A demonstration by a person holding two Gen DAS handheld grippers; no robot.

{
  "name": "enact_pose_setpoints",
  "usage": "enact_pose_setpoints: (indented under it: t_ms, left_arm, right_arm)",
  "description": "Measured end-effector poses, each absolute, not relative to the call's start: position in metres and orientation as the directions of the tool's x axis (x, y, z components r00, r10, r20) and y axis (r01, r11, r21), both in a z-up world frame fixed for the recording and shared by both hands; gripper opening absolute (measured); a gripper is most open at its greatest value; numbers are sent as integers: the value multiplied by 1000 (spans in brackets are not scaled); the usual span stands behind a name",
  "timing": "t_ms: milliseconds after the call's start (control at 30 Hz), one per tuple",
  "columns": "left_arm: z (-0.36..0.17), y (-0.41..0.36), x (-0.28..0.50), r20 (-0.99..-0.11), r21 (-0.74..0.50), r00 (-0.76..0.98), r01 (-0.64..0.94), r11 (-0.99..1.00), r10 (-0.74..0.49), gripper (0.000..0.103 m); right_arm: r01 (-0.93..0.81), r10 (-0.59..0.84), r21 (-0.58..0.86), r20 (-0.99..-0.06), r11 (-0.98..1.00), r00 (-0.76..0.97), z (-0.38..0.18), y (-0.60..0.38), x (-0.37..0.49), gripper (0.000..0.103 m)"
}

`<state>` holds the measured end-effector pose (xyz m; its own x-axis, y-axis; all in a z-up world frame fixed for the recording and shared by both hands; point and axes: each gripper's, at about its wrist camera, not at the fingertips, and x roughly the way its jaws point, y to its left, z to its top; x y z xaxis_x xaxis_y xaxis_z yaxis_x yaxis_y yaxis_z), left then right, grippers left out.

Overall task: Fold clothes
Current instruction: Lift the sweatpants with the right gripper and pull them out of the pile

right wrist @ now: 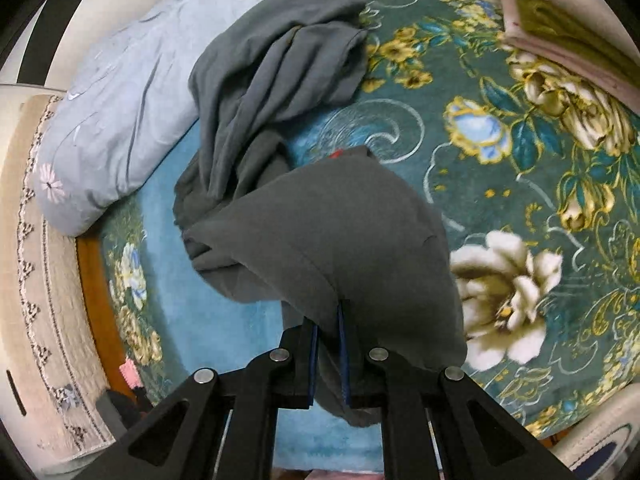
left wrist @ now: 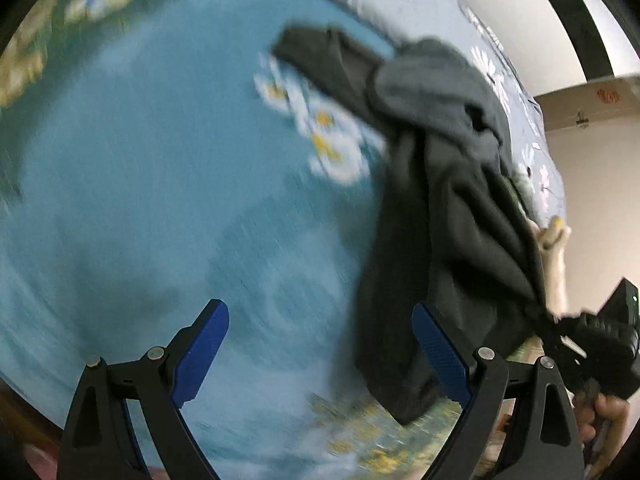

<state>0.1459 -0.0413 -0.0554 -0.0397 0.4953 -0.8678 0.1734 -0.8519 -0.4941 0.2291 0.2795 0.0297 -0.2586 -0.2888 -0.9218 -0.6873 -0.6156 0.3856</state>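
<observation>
A dark grey garment lies crumpled on a blue and green floral bed cover. My right gripper is shut on a fold of it and lifts that part off the bed, so cloth drapes over the fingers. In the left wrist view the garment hangs stretched from the bed toward the right gripper at the right edge. My left gripper is open and empty above the blue cover, left of the hanging cloth. This view is blurred.
A light blue quilt with white flowers lies along the bed's far side. Folded pink and olive cloth sits at the top right. A wooden bed edge and a beige patterned mat are at the left.
</observation>
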Motion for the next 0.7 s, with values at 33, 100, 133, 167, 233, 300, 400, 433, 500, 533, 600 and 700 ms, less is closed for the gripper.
enact_pose_setpoints:
  t_ms: [33, 100, 133, 167, 233, 300, 400, 433, 500, 533, 600, 700]
  left_arm:
    - [-66, -36, 152, -861, -499, -5, 206, -842, 509, 93]
    - [-88, -24, 165, -841, -504, 64, 271, -820, 537, 93]
    - [-95, -19, 170, -838, -497, 88, 283, -820, 538, 93]
    - [-100, -14, 174, -838, -489, 108, 288, -823, 535, 93]
    - [-110, -7, 180, -829, -482, 144, 307, -821, 541, 93]
    - [-119, -1, 187, -807, -483, 171, 359, -798, 565, 93]
    - [-131, 6, 195, -757, -498, 174, 470, -729, 630, 93]
    - [-134, 8, 199, -737, -507, 166, 506, -698, 655, 93]
    - [-142, 11, 205, -702, -514, 139, 580, -632, 699, 93]
    - [-145, 14, 208, -685, -513, 120, 621, -593, 718, 93]
    - [-151, 18, 213, -670, -503, 88, 676, -539, 737, 93]
    - [-158, 24, 220, -659, -487, 45, 736, -471, 751, 92]
  right_arm:
    - [-694, -280, 379, -925, -612, -258, 28, 283, 229, 10]
    - [-715, -271, 368, -929, -594, -252, 20, 291, 235, 13]
    - [-722, -277, 372, -927, -583, -255, 17, 297, 236, 13]
    - [-724, -280, 376, -925, -578, -256, 14, 303, 237, 13]
    - [-706, -282, 375, -926, -601, -252, 14, 310, 236, 13]
    - [-672, -287, 379, -925, -636, -250, 15, 313, 234, 14]
    - [-623, -299, 398, -917, -673, -262, 17, 314, 236, 14]
    - [-614, -304, 408, -913, -675, -273, 18, 315, 237, 15]
    - [-614, -316, 431, -902, -662, -294, 18, 317, 241, 16]
    - [-618, -321, 440, -898, -652, -301, 18, 318, 243, 17]
    - [-621, -322, 440, -898, -648, -300, 16, 318, 244, 20]
    - [-618, -320, 435, -900, -655, -295, 14, 318, 244, 26]
